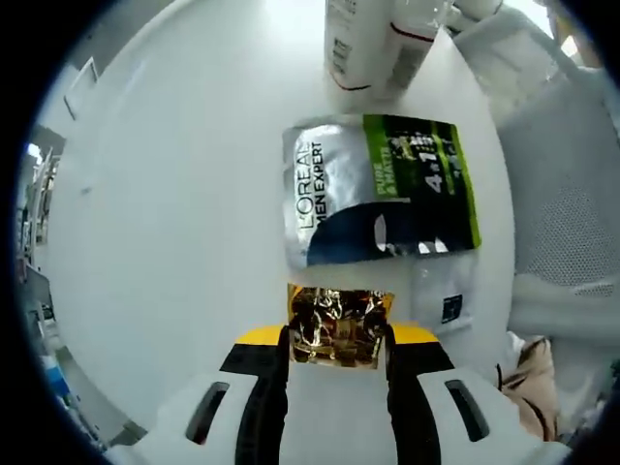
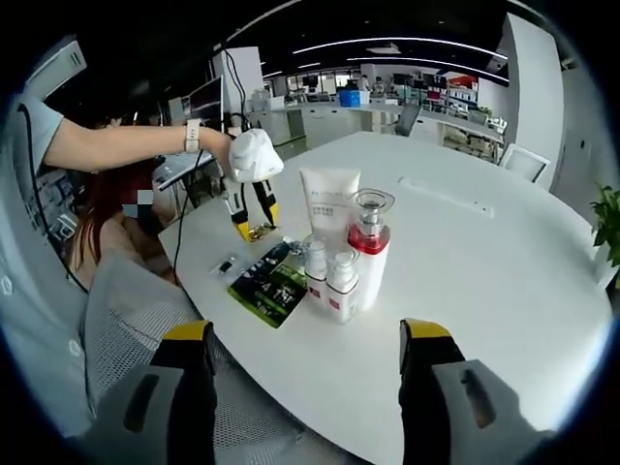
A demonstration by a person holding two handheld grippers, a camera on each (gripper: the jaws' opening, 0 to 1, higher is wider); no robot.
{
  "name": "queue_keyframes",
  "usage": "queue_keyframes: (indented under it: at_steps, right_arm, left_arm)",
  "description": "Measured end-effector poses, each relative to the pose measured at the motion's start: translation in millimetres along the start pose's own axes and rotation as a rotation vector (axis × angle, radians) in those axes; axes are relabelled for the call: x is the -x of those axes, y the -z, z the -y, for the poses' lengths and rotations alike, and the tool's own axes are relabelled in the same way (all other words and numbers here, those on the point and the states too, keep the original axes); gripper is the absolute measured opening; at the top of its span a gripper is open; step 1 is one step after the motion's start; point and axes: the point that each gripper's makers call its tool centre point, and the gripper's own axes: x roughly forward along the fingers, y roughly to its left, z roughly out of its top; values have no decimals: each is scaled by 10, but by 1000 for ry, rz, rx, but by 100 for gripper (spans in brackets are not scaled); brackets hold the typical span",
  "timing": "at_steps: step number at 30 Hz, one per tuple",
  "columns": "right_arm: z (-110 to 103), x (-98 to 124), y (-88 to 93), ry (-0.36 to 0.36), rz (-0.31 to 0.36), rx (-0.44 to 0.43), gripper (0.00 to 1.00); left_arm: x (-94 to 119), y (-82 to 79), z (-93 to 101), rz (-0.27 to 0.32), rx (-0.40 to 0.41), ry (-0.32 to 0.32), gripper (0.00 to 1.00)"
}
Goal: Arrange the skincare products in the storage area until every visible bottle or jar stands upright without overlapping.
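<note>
— Bottles (image 2: 346, 262), tube (image 2: 329, 201): stood upright, clustered on table (image 2: 484, 262), beside flat green pouch (image 1: 383, 189).
— Left gripper (image 1: 339, 334): clamped on gold sachet (image 1: 339, 325). Right gripper (image 2: 306, 351): gaped wide, held nothing.

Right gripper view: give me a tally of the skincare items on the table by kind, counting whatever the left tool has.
Sachets: 3 (gold sachet in the left tool, L'Oreal sachet, small white sachet)
Tubes: 1 (white tube)
Bottles: 3 (tall pump bottle, two small bottles)
Total: 7
</note>
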Motion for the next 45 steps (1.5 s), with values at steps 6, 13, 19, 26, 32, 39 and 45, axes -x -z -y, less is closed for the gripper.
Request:
queue_keyframes:
  at_steps: [6, 13, 19, 26, 32, 39, 45]
  right_arm:
    - [20, 13, 8, 5, -1, -1, 78]
    - [10, 13, 41, 3, -12, 0, 77]
    - [8, 11, 44, 0, -12, 0, 77]
    - [15, 6, 55, 2, -15, -1, 77]
    - [3, 3, 64, -3, -17, 0, 77]
    - [10, 14, 45, -3, -13, 6, 77]
    - [1, 22, 46, -4, -14, 10, 77]
  left_arm:
    - [-89, -14, 69, -6, 14, 5, 36]
    - [-146, 7, 84, -20, 71, -9, 36]
    - [-150, 27, 49, -26, 104, -24, 36]
    - [-157, 30, 51, -22, 107, -45, 36]
    - [-153, 30, 59, -17, 109, -61, 36]
    - [-159, 40, 52, 4, 98, -57, 37]
    - [-148, 65, 52, 8, 84, -81, 48]
